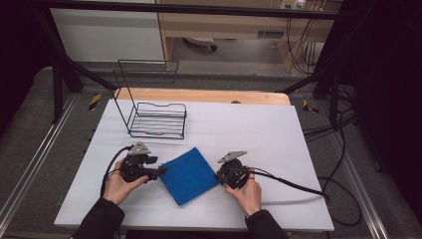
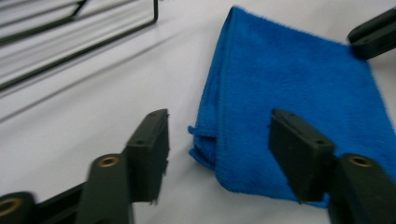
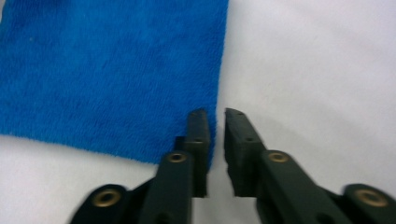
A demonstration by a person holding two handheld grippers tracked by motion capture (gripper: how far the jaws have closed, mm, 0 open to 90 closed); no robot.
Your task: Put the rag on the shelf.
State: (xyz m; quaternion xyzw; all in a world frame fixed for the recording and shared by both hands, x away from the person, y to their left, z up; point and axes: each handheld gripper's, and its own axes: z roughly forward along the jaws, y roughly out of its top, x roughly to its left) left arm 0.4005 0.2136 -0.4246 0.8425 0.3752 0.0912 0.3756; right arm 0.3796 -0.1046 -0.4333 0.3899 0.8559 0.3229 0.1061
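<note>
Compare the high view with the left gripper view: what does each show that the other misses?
High view: the person's left hand and right hand, and the wire rack whole, with its tall back. Left gripper view: the left gripper up close, jaws apart astride the folded corner of the blue cloth, not pressing it. Shared: blue cloth, wire rack, white table.

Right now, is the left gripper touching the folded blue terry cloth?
Apart: the left gripper view shows the left gripper open, straddling the folded blue terry cloth's corner with gaps.
</note>
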